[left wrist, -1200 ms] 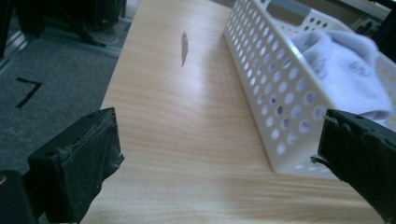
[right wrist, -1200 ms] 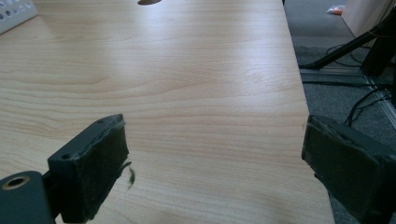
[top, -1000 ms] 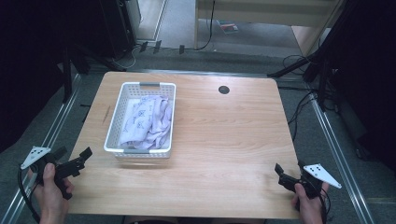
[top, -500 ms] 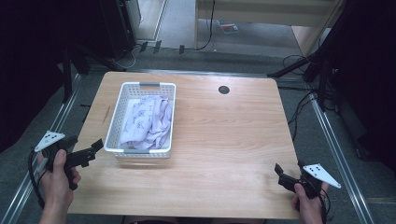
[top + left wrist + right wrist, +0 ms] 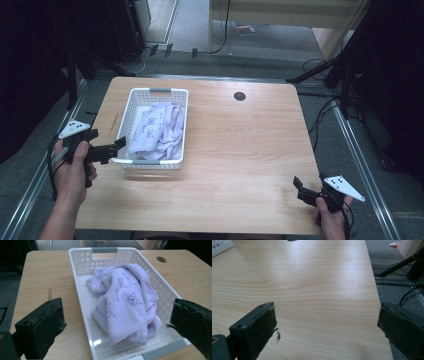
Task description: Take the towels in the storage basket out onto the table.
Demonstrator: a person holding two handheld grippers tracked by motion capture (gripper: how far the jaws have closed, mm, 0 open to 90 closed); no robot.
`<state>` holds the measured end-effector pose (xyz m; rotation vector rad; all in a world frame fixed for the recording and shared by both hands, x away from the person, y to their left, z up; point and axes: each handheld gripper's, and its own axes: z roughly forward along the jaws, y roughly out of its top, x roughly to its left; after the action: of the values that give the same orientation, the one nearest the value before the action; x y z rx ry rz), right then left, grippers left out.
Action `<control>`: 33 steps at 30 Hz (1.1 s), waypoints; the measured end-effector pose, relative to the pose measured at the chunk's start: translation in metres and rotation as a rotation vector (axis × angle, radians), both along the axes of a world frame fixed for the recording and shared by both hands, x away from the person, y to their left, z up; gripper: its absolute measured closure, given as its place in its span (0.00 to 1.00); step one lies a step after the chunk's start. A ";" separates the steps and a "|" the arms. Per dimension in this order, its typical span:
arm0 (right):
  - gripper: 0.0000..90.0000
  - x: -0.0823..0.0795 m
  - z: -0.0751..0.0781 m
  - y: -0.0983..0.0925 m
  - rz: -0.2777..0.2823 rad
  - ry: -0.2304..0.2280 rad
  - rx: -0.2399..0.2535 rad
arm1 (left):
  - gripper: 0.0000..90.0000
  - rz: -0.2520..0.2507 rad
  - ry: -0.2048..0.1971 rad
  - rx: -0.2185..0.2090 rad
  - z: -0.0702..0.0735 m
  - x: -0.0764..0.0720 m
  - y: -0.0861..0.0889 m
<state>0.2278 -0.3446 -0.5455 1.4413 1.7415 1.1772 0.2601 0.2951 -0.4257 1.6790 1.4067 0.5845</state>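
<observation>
Since a second ago my left hand-held gripper (image 5: 119, 145) has swung in to the white perforated plastic basket's (image 5: 130, 107) near corner, jaws wide; right hand-held gripper (image 5: 298, 184) idles wide over the wooden table (image 5: 240, 145). Crumpled lilac printed towel (image 5: 125, 302) lies in that basket; I judge this the approach, next reaching over the rim to pinch a fold.

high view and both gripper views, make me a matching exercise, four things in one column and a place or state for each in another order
Things:
1. lilac cotton towel with cat-face print
2. white perforated plastic basket
3. left tongs
4. right tongs

Places or states:
A. open, at the basket's near-left corner
B. crumpled inside the basket
C. open, over bare wood near the table's near-right corner
D. on the left half of the light wooden table

Pairs: 1-B, 2-D, 3-A, 4-C
</observation>
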 end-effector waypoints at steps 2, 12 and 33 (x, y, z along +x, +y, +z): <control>0.02 0.000 0.000 0.000 0.000 0.000 -0.001 | 0.00 -0.009 0.012 0.003 0.000 0.005 -0.004; 0.02 0.000 0.000 0.000 0.004 0.004 0.000 | 0.00 -0.061 0.108 0.039 0.006 0.038 -0.027; 0.02 0.000 0.000 0.000 0.012 0.009 0.005 | 0.00 -0.131 0.296 0.118 -0.020 0.104 -0.076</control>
<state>0.2281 -0.3447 -0.5456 1.4426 1.7569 1.1844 0.3646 0.2190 -0.4452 1.9992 1.4759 0.3614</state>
